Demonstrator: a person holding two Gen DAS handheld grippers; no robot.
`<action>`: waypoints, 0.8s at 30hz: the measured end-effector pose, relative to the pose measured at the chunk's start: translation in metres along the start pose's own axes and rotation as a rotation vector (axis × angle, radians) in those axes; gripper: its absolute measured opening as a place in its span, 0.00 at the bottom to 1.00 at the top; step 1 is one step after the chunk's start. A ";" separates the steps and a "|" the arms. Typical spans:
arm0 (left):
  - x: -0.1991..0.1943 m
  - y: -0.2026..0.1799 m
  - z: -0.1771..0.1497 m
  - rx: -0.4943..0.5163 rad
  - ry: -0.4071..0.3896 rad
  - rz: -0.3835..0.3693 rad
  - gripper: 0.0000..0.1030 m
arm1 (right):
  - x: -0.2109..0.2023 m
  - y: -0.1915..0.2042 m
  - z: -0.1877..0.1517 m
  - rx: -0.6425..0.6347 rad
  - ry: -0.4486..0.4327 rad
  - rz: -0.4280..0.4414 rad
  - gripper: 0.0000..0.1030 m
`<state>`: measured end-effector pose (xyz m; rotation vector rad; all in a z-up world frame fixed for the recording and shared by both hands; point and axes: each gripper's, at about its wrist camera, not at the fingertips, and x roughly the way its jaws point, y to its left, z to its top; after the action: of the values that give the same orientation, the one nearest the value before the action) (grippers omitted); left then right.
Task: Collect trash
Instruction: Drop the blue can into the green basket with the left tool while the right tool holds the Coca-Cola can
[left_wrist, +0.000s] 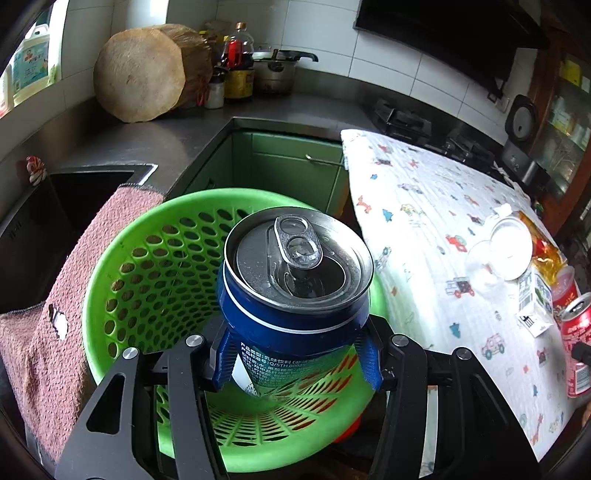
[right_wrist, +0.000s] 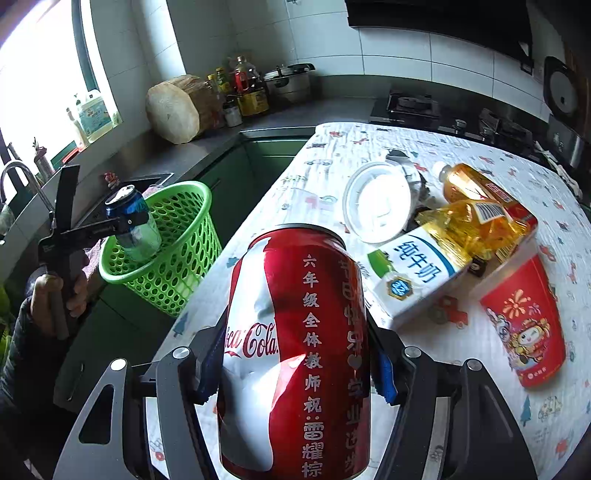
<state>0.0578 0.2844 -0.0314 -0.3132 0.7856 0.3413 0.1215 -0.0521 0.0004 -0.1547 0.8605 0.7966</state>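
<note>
While the green basket (left_wrist: 122, 280) waits beside the table's edge, I hold the left gripper (left_wrist: 295, 354) directly over its mouth, blue pads closed on the sides of an opened blue can (left_wrist: 295, 280), which hangs upright and has not yet been let go. My right gripper (right_wrist: 295, 369) is clamped on a dented red cola can (right_wrist: 295, 350), above the patterned tablecloth (right_wrist: 480, 424). As I judge it, the job is at an early stage: what I can see of the basket's inside looks empty. A milk carton (right_wrist: 413, 277), yellow drink bottle (right_wrist: 476, 199), red paper cup (right_wrist: 524, 325) and clear plastic lid (right_wrist: 380, 203) lie clustered on the cloth, uncollected.
</note>
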 end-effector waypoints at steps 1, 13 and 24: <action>0.005 0.004 -0.002 -0.006 0.017 0.008 0.52 | 0.003 0.005 0.003 -0.005 0.000 0.011 0.60; 0.044 0.041 -0.024 -0.072 0.184 0.144 0.54 | 0.022 0.054 0.028 -0.078 -0.002 0.084 0.60; 0.031 0.056 -0.024 -0.123 0.151 0.161 0.75 | 0.030 0.079 0.042 -0.112 -0.011 0.119 0.60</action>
<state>0.0400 0.3307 -0.0781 -0.3958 0.9429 0.5233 0.1057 0.0388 0.0208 -0.1995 0.8200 0.9567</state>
